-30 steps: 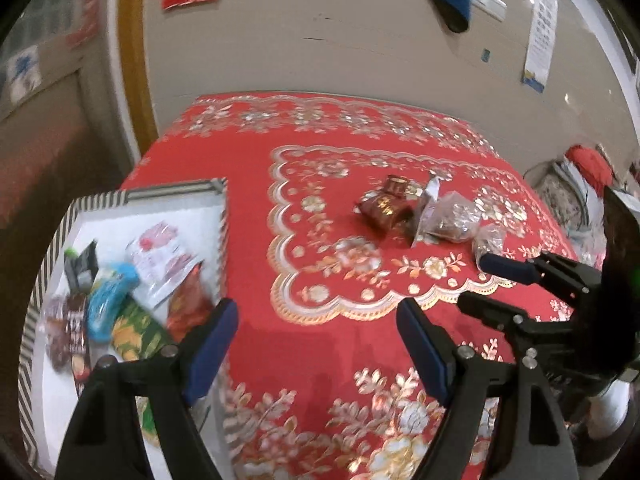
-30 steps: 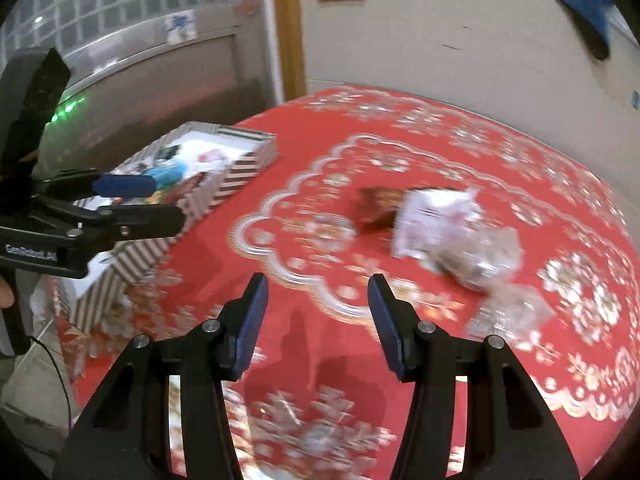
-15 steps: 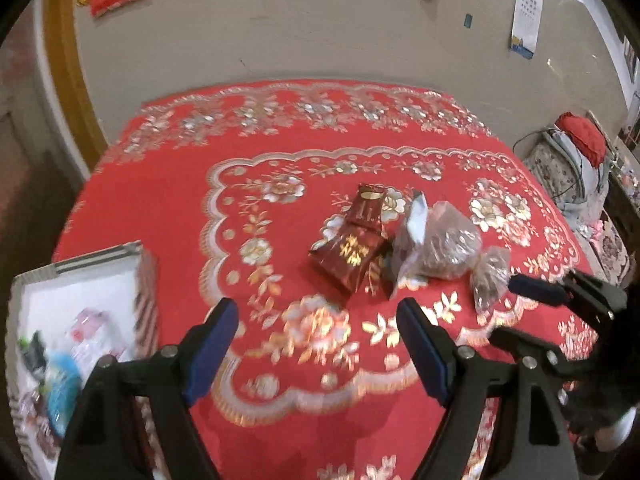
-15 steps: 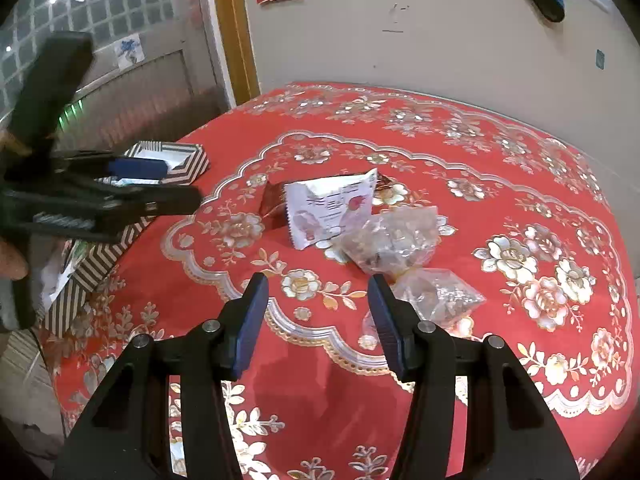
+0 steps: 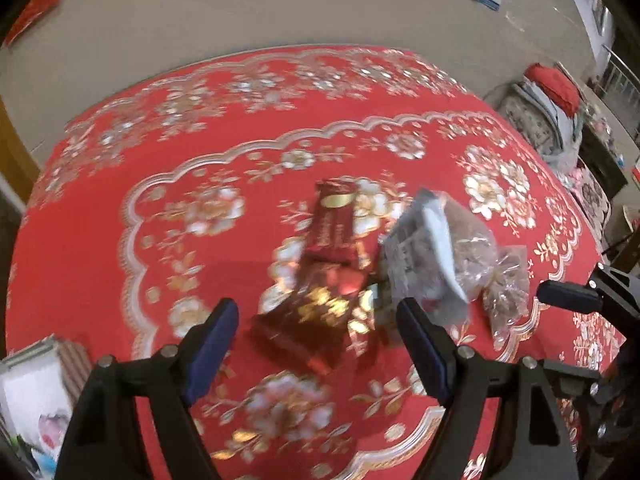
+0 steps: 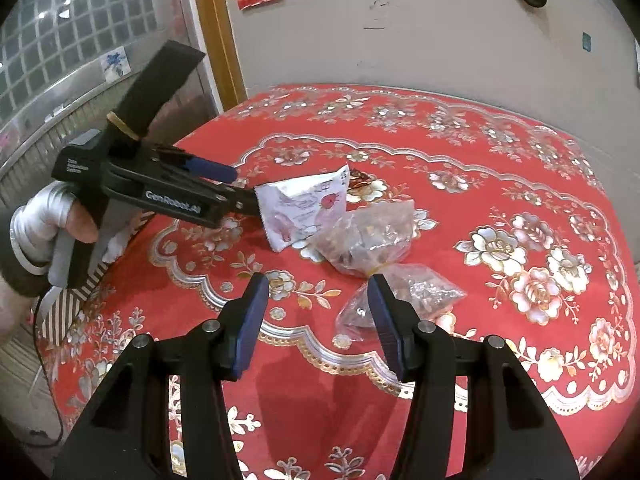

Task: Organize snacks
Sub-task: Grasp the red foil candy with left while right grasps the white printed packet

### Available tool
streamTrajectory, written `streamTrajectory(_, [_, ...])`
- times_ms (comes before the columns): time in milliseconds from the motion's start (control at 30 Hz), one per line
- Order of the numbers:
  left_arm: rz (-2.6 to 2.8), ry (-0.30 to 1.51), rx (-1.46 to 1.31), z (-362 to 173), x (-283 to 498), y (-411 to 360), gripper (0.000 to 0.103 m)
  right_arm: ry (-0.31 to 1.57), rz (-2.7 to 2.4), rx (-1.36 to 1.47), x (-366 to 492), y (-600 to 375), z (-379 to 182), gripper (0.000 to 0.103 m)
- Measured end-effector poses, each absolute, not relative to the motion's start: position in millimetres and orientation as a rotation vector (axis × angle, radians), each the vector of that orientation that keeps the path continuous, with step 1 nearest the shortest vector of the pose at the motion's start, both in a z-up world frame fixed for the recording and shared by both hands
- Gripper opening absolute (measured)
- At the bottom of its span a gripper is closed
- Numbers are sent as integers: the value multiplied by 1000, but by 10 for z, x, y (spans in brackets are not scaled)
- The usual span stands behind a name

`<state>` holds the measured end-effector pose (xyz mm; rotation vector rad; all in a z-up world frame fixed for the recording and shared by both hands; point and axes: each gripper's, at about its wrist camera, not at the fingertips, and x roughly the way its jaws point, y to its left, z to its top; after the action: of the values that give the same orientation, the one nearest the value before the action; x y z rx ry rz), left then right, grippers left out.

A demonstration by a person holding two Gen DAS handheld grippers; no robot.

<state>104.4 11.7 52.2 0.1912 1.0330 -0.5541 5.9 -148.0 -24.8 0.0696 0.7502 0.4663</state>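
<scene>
A pile of snacks lies mid-table on the red cloth [image 5: 120, 208]. In the left wrist view two dark red packs [image 5: 312, 316] sit beside a white packet [image 5: 424, 256] and two clear bags [image 5: 476, 248]. My left gripper [image 5: 316, 336] is open and hovers just above the nearer red pack, gripping nothing. In the right wrist view its fingers [image 6: 212, 168] reach the left edge of the white packet [image 6: 308, 208]. My right gripper [image 6: 318, 312] stands open and empty, and the small clear bag [image 6: 404, 296] lies just beyond its right finger. A larger clear bag [image 6: 368, 236] is behind.
A striped box [image 5: 40, 380] holding several snacks stands at the table's left edge, also visible as the striped box [image 6: 68, 308] under a person's hand [image 6: 76, 224]. A beige wall rises behind the table. Clutter [image 5: 552, 96] stands off to the right.
My left gripper swung right from over the striped box to above the red packs and tipped downward. The right gripper shifted early, then held still. Both stayed open.
</scene>
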Motion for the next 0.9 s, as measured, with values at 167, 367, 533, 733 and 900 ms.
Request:
streamTrajectory(167, [-569,1050,228,474,1081,-8,83,773,452,73,97,-1497,-310,52])
streamTrajectory(367, [-572,1065,233,388,1125,26,50,773,453,99,143,-1515,-314,52])
streamTrajectory(533, [-598,1082,165,399,1139,96,36,756,446,91,145,-1481,-253,52])
streamTrajectory(733, [-531,1076,137,450,1071,285,36,749,451,114,327,-1420,-187,52])
streamTrajectory(900, [-498,1074,131,532,966,470,36,789,425,76,621,-1195,-204,52])
